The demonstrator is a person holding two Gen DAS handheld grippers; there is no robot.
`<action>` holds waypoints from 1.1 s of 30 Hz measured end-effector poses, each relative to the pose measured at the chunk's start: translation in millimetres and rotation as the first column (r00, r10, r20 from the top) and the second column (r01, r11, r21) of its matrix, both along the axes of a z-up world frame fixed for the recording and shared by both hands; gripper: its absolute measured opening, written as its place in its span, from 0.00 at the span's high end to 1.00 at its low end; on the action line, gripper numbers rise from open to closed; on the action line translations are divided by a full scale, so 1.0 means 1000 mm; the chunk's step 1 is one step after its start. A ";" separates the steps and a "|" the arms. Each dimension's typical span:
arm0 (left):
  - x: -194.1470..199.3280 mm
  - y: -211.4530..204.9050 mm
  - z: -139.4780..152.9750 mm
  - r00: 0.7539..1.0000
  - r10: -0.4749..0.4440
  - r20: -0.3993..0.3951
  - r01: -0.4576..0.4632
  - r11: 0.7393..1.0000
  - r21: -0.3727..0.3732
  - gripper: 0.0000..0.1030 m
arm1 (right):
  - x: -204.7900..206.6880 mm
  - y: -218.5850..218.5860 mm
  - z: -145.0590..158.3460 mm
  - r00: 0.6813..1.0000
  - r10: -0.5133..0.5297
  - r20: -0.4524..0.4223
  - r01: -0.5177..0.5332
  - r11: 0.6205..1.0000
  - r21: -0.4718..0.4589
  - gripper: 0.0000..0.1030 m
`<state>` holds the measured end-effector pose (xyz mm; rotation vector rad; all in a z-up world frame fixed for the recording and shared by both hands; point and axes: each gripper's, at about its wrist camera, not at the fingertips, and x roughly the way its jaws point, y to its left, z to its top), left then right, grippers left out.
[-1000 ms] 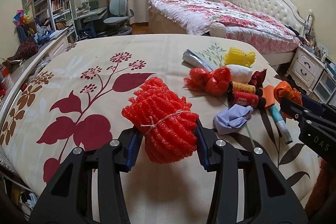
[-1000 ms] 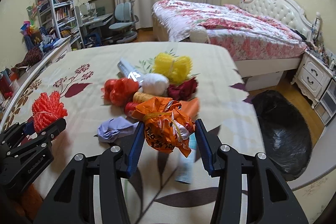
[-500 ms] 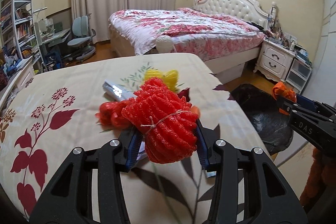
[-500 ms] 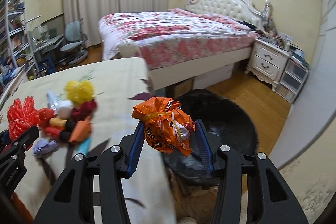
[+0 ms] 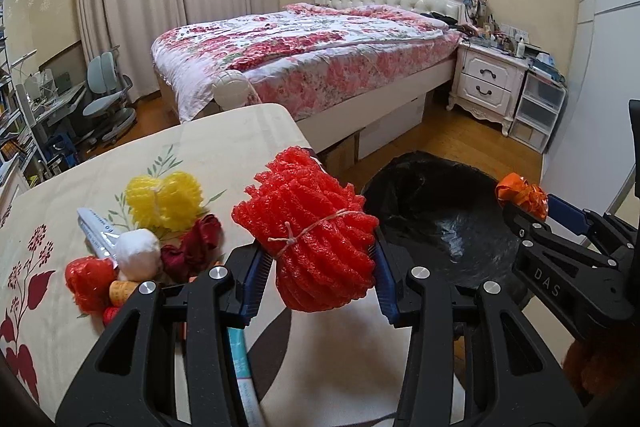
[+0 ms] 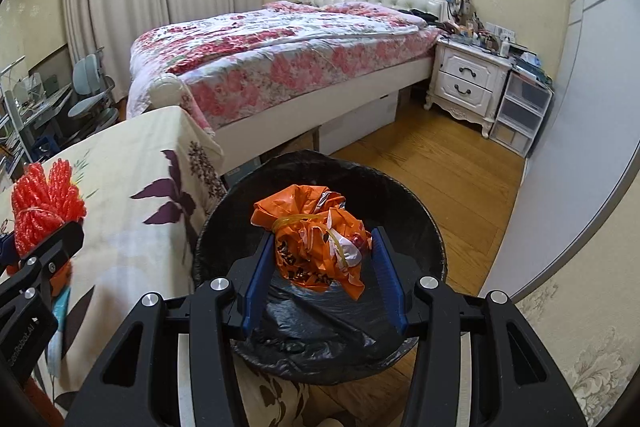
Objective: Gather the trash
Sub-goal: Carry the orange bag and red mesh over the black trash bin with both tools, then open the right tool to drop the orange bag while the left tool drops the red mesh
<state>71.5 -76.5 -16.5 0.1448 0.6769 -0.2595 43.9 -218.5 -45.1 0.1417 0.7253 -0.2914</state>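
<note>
Right claw (image 6: 322, 263): I have it clamped on the orange wrapper bundle (image 6: 316, 239), above the black-lined bin (image 6: 434, 227).
Left claw (image 5: 316, 263): clamped on the red foam net (image 5: 312, 235), over the table edge (image 5: 280, 115), short of the bin.
Risk: if I let go of the net here, I judge it lands on the floor; the light wrapper could catch the rim.

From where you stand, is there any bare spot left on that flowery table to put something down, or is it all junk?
The junk crowds one cluster: yellow foam net, white ball, dark red wad and silver tube nearly touching. The table is bare beyond the yellow net toward its far corner, and left of the cluster over the red leaf print. The bin is open beneath the orange bag.
</note>
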 end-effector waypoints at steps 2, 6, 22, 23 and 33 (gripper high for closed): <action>0.008 -0.010 -0.006 1.000 -0.008 -0.014 0.008 1.000 0.011 0.57 | 0.003 -0.006 -0.004 1.000 -0.011 -0.004 0.011 1.000 0.009 0.53; 0.021 -0.024 -0.015 0.999 -0.018 -0.037 0.019 0.999 0.026 0.57 | 0.008 -0.016 -0.012 1.000 -0.028 -0.012 0.028 0.999 0.023 0.53; 0.042 -0.045 -0.025 0.997 -0.029 -0.069 0.034 0.997 0.063 0.56 | 0.017 -0.041 -0.023 0.996 -0.079 -0.036 0.081 0.996 0.048 0.53; 0.042 -0.045 -0.025 0.997 -0.031 -0.068 0.035 0.997 0.064 0.56 | 0.017 -0.041 -0.024 0.996 -0.082 -0.037 0.083 0.995 0.046 0.53; 0.042 -0.043 -0.025 0.998 -0.032 -0.063 0.035 0.998 0.052 0.30 | 0.014 -0.042 -0.022 0.994 -0.105 -0.035 0.106 0.994 0.024 0.38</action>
